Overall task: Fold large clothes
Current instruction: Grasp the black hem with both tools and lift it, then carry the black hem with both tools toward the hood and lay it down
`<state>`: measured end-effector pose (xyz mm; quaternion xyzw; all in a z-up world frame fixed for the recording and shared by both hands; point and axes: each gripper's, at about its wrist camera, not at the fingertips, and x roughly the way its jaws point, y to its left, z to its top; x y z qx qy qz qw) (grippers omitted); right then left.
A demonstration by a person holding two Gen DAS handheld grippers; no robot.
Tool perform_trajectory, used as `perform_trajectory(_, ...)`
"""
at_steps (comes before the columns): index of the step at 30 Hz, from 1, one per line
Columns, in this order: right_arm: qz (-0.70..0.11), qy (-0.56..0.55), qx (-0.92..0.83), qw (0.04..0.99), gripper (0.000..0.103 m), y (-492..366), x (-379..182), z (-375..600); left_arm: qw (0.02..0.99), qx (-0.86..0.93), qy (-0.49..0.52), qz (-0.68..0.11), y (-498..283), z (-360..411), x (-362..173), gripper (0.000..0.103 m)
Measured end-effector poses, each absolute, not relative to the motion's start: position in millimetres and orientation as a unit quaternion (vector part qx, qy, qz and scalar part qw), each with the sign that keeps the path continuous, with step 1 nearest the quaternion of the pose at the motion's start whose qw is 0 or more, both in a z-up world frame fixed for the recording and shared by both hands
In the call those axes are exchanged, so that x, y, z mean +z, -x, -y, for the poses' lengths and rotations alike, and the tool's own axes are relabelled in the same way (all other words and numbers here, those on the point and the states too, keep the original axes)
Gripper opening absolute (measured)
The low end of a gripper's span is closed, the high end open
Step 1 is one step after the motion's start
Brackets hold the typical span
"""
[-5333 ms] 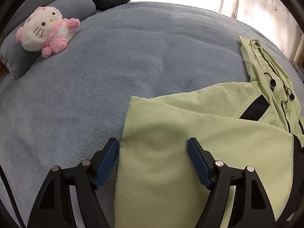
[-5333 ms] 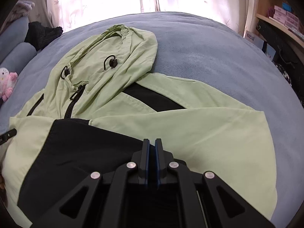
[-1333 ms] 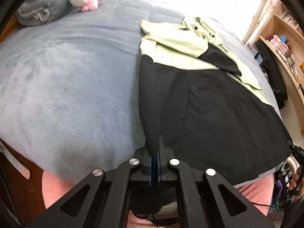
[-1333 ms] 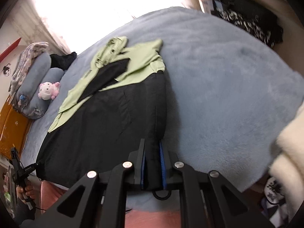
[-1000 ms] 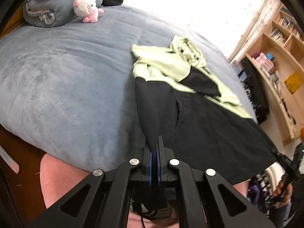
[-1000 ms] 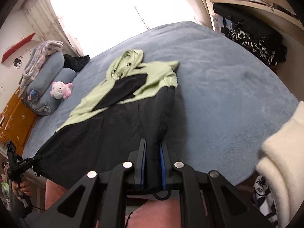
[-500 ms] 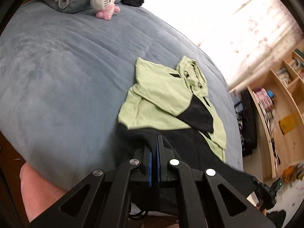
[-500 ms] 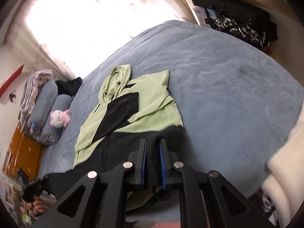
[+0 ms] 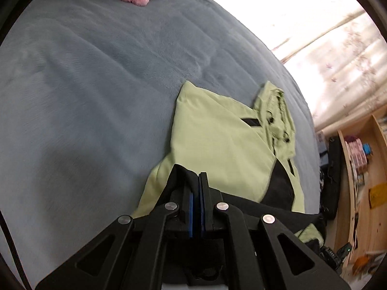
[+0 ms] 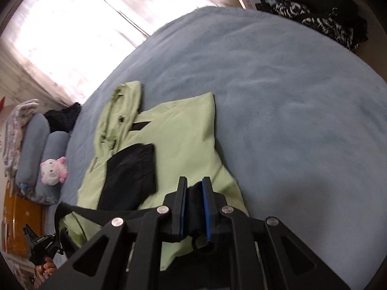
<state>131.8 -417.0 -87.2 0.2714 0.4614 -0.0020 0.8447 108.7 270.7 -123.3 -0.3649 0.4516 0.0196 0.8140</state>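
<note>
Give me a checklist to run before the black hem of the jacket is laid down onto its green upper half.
1. Left gripper shut on the black hem: ok, fabric sits between its pads.
2. Right gripper shut on the hem's other corner: ok, a thick bunch of black cloth fills the gap.
3. Hem stretched between the two grippers: ok, it runs as a dark band across the jacket.
4. Sleeves folded in over the chest: ok, the black cuff lies on the green front.
5. Hood flat: cannot tell, it looks rumpled.
6. Blue blanket free beside the jacket: ok; the plush toy sits well away.
</note>
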Motion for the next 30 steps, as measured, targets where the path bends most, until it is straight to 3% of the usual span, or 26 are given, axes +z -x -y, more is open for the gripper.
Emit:
perform_trajectory(9,-0.447,-0.278,-0.013,0.850,0.011,-210,-104,411,0.816,0.025,0.364,-0.448,-178,-273,-131,0.002)
perform_trajectory(13,-0.439,-0.277,-0.036,0.854,0.001,-247,-103,417,0.813,0.036,0.368,-0.450,-208,-278,-131,0.003)
perform_trajectory(19,-0.427,-0.264,-0.046,0.863,0.001,-286,-97,427,0.813,0.050,0.351,-0.462,-252,-271,-138,0.004)
perform_trajectory(21,-0.441,-0.259,-0.024,0.859,0.002,-288,-98,427,0.801,0.048,0.357,-0.477,-264,-271,-144,0.012)
perform_trajectory(22,-0.449,-0.258,-0.012,0.855,0.005,-287,-100,427,0.800,0.044,0.357,-0.480,-267,-273,-146,0.022)
perform_trajectory(24,-0.466,-0.244,0.008,0.850,0.029,-278,-104,427,0.802,0.035,0.358,-0.477,-271,-279,-144,0.035)
perform_trajectory(25,-0.467,-0.238,0.017,0.851,0.049,-272,-106,428,0.804,0.028,0.357,-0.474,-271,-282,-142,0.049)
perform_trajectory(26,-0.465,-0.233,0.026,0.854,0.059,-265,-107,430,0.806,0.015,0.358,-0.471,-270,-286,-139,0.064)
perform_trajectory(28,-0.456,-0.228,0.049,0.859,0.060,-248,-109,438,0.813,-0.015,0.344,-0.469,-267,-289,-132,0.081)
perform_trajectory(30,-0.454,-0.228,0.073,0.858,0.060,-240,-111,443,0.819,-0.046,0.318,-0.475,-263,-289,-127,0.083)
